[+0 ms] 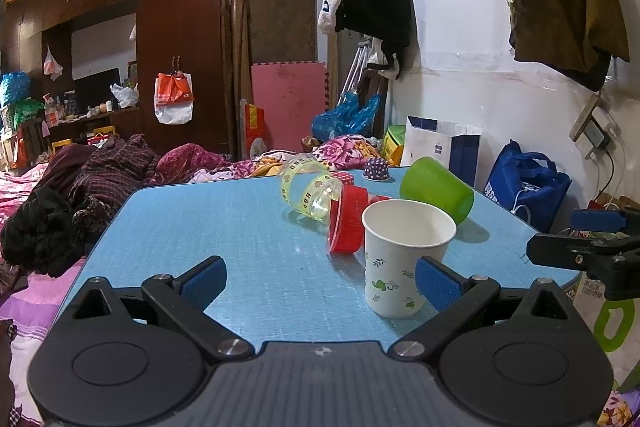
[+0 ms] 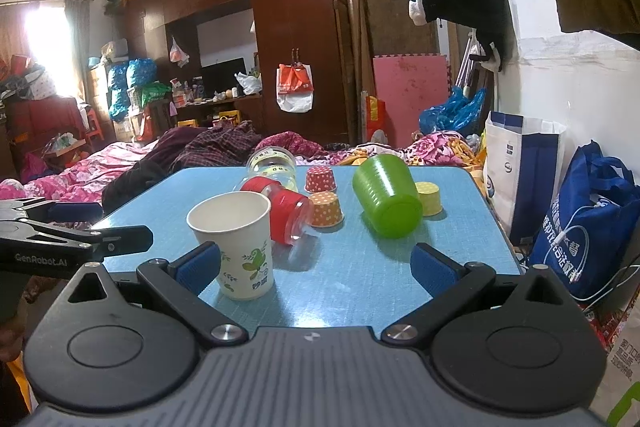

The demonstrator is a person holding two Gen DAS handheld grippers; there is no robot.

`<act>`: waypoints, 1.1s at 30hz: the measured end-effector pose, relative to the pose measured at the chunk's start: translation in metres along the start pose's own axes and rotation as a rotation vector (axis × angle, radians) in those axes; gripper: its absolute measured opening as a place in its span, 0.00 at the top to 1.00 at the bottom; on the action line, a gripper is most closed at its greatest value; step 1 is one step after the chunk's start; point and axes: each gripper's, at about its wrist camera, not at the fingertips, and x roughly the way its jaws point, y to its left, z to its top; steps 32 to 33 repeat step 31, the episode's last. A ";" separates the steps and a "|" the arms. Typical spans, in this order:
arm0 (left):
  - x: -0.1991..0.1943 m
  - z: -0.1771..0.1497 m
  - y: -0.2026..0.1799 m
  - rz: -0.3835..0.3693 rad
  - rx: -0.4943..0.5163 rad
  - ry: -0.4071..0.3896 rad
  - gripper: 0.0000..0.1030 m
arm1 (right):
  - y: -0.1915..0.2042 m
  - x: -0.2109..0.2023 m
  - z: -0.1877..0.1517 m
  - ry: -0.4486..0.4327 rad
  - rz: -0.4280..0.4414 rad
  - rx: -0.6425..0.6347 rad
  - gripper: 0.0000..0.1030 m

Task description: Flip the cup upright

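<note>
A white paper cup (image 1: 404,259) with green leaf print stands upright on the blue table (image 1: 224,227); it also shows in the right wrist view (image 2: 236,243). My left gripper (image 1: 320,281) is open and empty, its right pad just beside the cup. My right gripper (image 2: 316,267) is open and empty, its left pad next to the same cup. A green plastic cup (image 2: 386,195) lies on its side behind; it also shows in the left wrist view (image 1: 436,189). A red-banded clear cup (image 2: 286,213) and a clear cup with yellow ribbon (image 1: 308,189) also lie on their sides.
Small dotted paper cups stand upside down at the back: red (image 2: 320,179), orange (image 2: 326,209), yellow (image 2: 428,198), purple (image 1: 376,169). A bed with piled clothes (image 1: 100,179) lies left. Bags (image 2: 584,223) stand against the right wall.
</note>
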 end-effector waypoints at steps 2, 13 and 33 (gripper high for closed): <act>0.000 0.000 0.000 0.000 0.002 -0.001 0.01 | 0.000 -0.001 0.000 -0.002 0.002 0.002 0.01; 0.002 0.000 0.000 0.004 0.001 0.000 0.01 | -0.003 -0.002 0.001 -0.011 0.009 0.011 0.01; 0.004 -0.004 -0.002 0.009 0.009 0.000 0.01 | -0.002 0.000 0.001 -0.001 0.028 0.012 0.01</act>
